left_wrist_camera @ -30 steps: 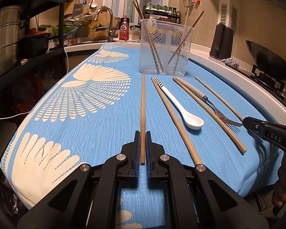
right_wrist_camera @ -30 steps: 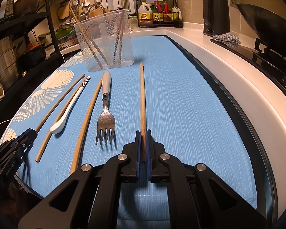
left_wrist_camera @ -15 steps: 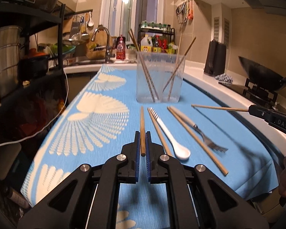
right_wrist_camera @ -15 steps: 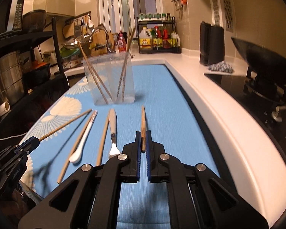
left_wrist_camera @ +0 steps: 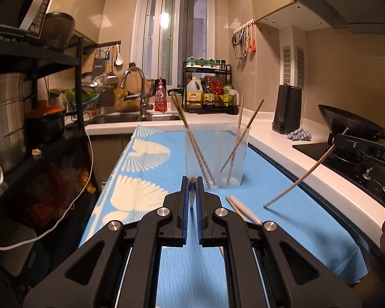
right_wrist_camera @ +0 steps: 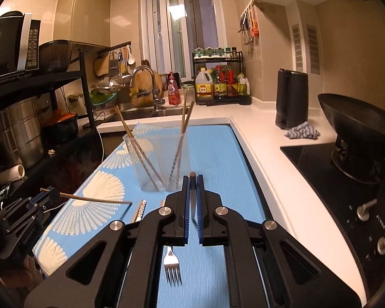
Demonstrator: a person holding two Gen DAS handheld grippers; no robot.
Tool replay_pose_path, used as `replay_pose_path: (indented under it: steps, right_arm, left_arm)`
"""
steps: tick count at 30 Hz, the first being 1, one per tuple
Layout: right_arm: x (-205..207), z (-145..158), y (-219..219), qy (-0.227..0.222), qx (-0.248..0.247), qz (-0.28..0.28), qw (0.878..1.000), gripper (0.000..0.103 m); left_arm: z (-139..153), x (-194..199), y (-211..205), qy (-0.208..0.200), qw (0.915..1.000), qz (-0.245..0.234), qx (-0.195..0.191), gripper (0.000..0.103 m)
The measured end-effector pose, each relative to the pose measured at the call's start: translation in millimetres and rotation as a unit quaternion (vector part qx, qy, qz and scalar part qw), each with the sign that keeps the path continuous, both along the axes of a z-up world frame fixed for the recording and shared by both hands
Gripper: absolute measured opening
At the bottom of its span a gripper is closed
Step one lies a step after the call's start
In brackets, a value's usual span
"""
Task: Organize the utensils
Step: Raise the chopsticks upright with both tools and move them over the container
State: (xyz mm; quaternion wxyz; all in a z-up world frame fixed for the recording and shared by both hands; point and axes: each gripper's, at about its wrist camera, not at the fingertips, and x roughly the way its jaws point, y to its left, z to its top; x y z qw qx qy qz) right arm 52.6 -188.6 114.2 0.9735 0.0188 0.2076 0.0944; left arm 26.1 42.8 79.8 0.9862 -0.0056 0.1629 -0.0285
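Observation:
My left gripper [left_wrist_camera: 192,182] is shut on a wooden chopstick [left_wrist_camera: 192,179], seen end-on, raised above the blue cloth [left_wrist_camera: 146,187]. My right gripper [right_wrist_camera: 192,178] is likewise shut on another chopstick [right_wrist_camera: 192,174], also held in the air. Each shows in the other's view: the right gripper [left_wrist_camera: 333,141] with its chopstick [left_wrist_camera: 302,175] slanting down, the left gripper [right_wrist_camera: 54,195] with its chopstick [right_wrist_camera: 95,199] level. Ahead stands a clear plastic container [left_wrist_camera: 217,159] [right_wrist_camera: 159,161] holding several chopsticks. A fork [right_wrist_camera: 172,267], a striped-handled spoon [right_wrist_camera: 140,209] and a loose chopstick [left_wrist_camera: 231,204] lie on the cloth.
A black wok [right_wrist_camera: 359,125] sits on the stove [right_wrist_camera: 346,179] to the right, with a black kettle [left_wrist_camera: 287,110] and a rag [right_wrist_camera: 302,131] on the white counter. The sink and faucet [left_wrist_camera: 136,87] lie behind the cloth. A dark shelf rack [left_wrist_camera: 38,102] with pots stands at the left.
Both grippers have risen, each lifting its chopstick off the cloth. The views now look over the container toward the window, and the utensils left on the cloth have dropped low in the frame.

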Motion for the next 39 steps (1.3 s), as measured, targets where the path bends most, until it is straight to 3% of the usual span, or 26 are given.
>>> replay_pose_path:
  steps: [5,13,30,39]
  right_arm:
    - [13,24,4,-0.007,-0.008,0.004,1.0,0.005]
    - [27,49,12,-0.016,-0.005,0.015,1.0,0.005]
    - [60,76,28,-0.015,-0.002,0.038,0.999,0.005]
    - [92,129,37,-0.05,0.012,0.058,0.997,0.005]
  left_arm:
    - [28,13,6,-0.004,0.9999,-0.012,-0.007,0.005]
    - [65,39,12,0.025,0.999,-0.029,-0.023,0.005]
    - [88,77,9,0.077,0.9955,-0.044,-0.032,0.005]
    - [142,114,22,0.064,0.9948,-0.057,-0.055,0.005]
